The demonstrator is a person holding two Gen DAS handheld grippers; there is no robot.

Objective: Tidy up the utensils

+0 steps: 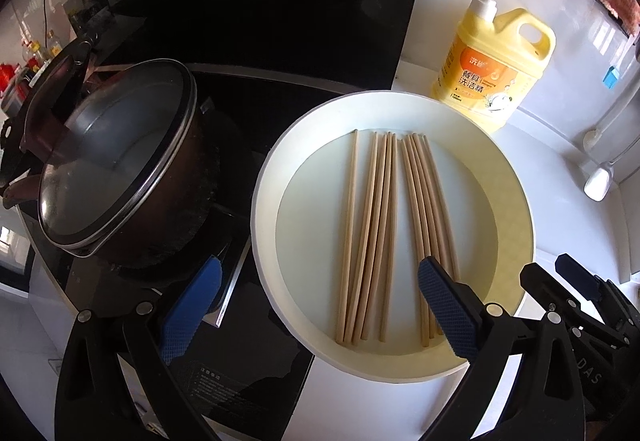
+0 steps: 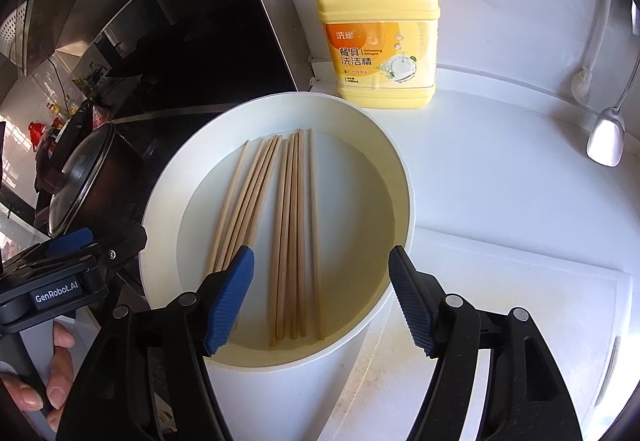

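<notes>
With left gripper (image 1: 318,305) and right gripper (image 2: 320,297) both wide open and empty above the basin (image 2: 280,99), the chopsticks (image 2: 294,237) lying flat across its floor may roll aside or pinch up unevenly.

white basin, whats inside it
Wooden chopsticks lie flat on the floor of the white basin, in two loose bunches. The right tongs cover some near ends.
</notes>
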